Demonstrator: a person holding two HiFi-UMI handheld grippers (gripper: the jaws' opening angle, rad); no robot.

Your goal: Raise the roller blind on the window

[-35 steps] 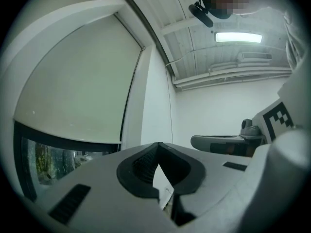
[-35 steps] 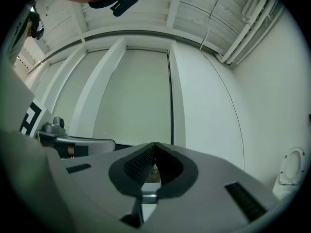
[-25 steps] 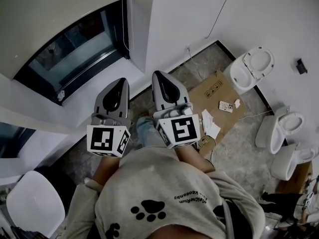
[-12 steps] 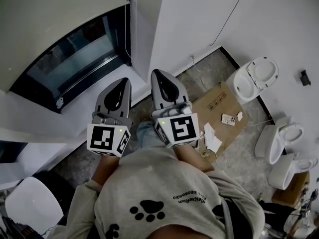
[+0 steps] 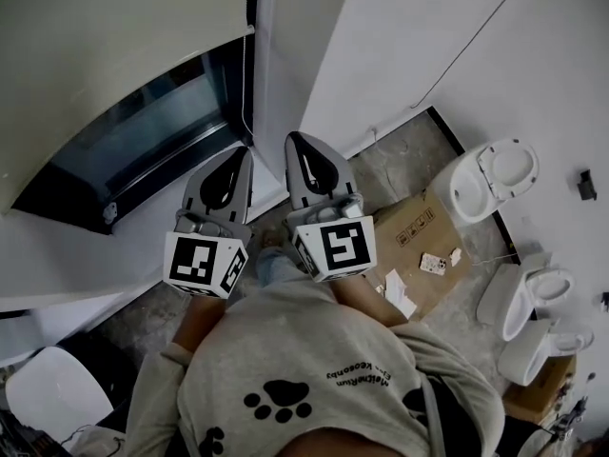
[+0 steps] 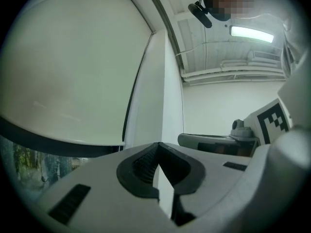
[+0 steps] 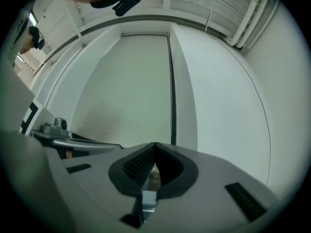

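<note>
while left gripper (image 5: 244, 153) & right gripper (image 5: 296, 141) are shut, empty, matte roller blind (image 5: 105, 55) hangs flat.

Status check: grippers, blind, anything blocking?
Left gripper and right gripper both shut, empty, touching nothing. Roller blind mostly down, cord at its right edge untouched. No obstruction seen.

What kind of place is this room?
Probably a room under renovation or used for storage: uninstalled toilets stand loose on a bare concrete floor, beside flattened cardboard, near a window with a roller blind.
</note>
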